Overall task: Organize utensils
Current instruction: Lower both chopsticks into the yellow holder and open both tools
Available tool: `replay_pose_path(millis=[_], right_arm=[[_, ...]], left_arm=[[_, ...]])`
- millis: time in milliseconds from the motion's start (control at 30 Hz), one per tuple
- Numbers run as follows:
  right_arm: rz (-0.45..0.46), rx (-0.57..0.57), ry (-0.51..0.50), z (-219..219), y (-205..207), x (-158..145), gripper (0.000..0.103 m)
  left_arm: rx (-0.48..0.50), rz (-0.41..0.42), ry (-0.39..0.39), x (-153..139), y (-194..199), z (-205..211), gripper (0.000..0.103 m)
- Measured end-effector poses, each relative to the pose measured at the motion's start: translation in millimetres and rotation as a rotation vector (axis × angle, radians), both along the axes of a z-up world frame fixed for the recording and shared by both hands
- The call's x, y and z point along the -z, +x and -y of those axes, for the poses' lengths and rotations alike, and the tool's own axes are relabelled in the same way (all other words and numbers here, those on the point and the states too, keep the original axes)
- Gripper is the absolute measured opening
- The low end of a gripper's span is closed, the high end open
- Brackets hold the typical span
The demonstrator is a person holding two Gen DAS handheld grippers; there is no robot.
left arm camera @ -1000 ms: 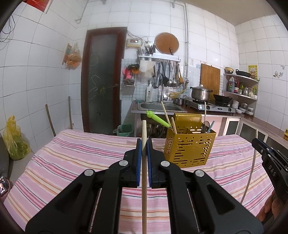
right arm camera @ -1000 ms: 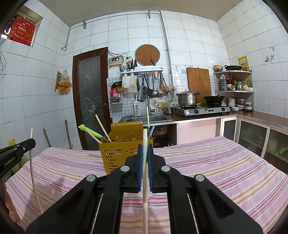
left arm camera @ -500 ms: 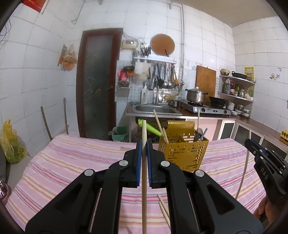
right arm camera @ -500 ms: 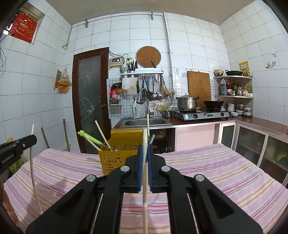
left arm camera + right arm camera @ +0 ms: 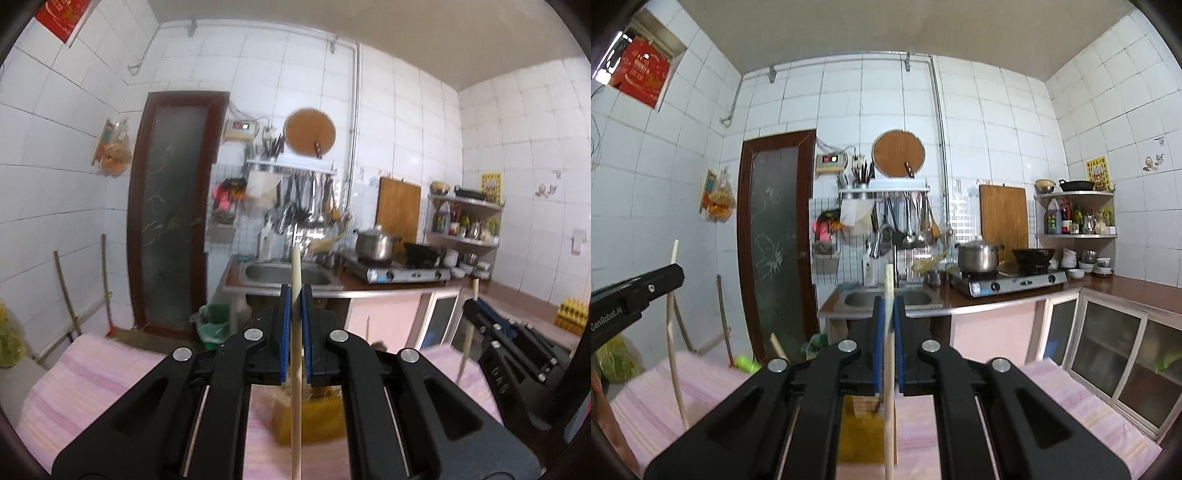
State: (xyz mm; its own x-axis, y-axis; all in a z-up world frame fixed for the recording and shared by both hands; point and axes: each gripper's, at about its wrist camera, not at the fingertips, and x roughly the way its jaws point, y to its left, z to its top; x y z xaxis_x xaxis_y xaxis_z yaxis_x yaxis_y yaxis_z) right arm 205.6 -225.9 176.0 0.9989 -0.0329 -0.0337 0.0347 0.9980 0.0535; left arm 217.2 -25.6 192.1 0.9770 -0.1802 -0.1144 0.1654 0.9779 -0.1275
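Evidently each gripper carries one upright chopstick, ready for dropping tip-down into the yellow holder (image 5: 310,417) standing just below and ahead on the pink striped counter (image 5: 92,373). The left gripper (image 5: 295,325) is clamped on its chopstick (image 5: 295,273); the right gripper (image 5: 888,336) pinches its chopstick (image 5: 888,284) likewise. Beyond the far counter edge lie a white-tiled kitchen, a sink (image 5: 886,297) and a stove (image 5: 1008,282).
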Motion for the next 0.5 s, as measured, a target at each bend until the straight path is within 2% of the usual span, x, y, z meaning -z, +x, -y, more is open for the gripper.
replay_pose_path(millis=[133,233,333,500], right_arm=[[0.043,-0.01,0.016,6.9,34.0,-20.6,0.006],[0.069,-0.026,0.038,11.1,59.4,-28.8,0.006],[0.092,-0.039,0.049,13.6,83.1,-28.6,0.006],[0.09,-0.054,0.059,16.0,111.9,-16.9,0.006]], left_arm=[[0.007,0.05,-0.021,-14.2,31.4,14.7,0.004],[0.009,0.058,-0.037,-16.5,55.7,22.7,0.004],[-0.005,0.071,-0.042,-11.5,79.5,29.8,0.004],[-0.024,0.066,-0.006,4.4,112.3,42.1,0.004]])
